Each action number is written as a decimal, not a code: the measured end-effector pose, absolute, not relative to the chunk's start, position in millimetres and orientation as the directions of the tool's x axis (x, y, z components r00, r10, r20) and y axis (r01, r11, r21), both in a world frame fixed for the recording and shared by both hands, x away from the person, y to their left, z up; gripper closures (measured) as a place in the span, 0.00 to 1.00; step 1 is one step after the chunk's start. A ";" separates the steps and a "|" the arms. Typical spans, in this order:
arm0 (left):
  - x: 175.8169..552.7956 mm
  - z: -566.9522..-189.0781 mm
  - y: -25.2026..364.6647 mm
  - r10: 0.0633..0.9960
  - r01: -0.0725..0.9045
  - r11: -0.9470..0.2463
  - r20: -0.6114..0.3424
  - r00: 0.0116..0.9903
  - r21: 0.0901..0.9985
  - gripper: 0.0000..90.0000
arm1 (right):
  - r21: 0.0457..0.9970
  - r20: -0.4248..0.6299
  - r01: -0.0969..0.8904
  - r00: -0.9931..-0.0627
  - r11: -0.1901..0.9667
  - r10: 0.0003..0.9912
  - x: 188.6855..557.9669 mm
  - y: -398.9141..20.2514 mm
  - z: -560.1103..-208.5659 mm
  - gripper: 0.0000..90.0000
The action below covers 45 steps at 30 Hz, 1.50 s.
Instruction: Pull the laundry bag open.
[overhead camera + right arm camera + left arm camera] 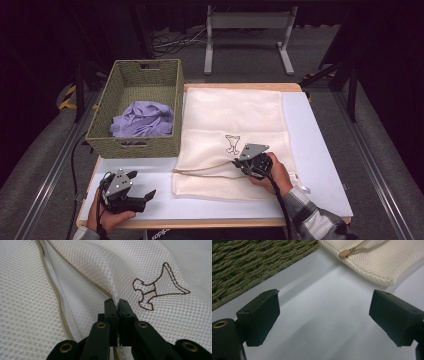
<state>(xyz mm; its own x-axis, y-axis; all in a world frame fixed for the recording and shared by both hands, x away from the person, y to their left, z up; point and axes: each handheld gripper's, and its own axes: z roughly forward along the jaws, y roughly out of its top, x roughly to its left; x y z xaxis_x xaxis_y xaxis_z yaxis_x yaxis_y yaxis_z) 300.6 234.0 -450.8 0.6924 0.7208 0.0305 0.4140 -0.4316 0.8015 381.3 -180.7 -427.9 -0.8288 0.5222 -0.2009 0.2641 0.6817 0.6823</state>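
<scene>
Right gripper view: the mesh bag (75, 270), lying flat mid-table beside the basket (135, 112), is pinched by the right gripper (117, 302), jaws clamped on a thin fold next to the open zipper (58, 297). Risk: so little mesh is caught that a lift could slip it free or snag the weave. The left gripper (142, 187) rests wide open, empty. Only marking: an embroidered brown figure (157, 288); no legible text.

bag (235, 135): cream mesh cloth, matt | basket (135, 142): rough woven fibre | table (320, 165): smooth, white | jaws: matt black plastic
</scene>
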 end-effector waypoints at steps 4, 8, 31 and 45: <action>300.4 -451.8 234.0 0.720 0.416 -0.438 0.034 0.694 0.797 0.10 | 0.697 -0.184 0.268 -0.829 0.665 0.528 379.9 -182.6 -424.6 0.98; 299.2 -451.9 234.9 0.723 0.420 -0.433 0.028 0.691 0.798 0.10 | 0.703 -0.189 0.265 -0.825 0.660 0.532 378.5 -183.2 -421.3 0.98; 298.3 -452.0 234.1 0.725 0.424 -0.432 0.026 0.689 0.796 0.09 | 0.748 -0.243 0.208 -0.797 0.630 0.553 372.0 -179.8 -402.7 0.98; 299.9 -452.7 233.8 0.720 0.420 -0.444 0.037 0.693 0.791 0.09 | 0.777 -0.237 0.196 -0.790 0.598 0.566 372.2 -180.7 -394.4 0.97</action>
<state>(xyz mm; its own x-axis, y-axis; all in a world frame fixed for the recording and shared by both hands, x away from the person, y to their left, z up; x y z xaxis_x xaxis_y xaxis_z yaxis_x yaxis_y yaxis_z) 299.9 233.8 -452.7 0.6928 0.7202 0.0369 0.4198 -0.4443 0.7914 372.2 -180.7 -394.4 -0.7895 0.5661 -0.2370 0.1958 0.5983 0.7769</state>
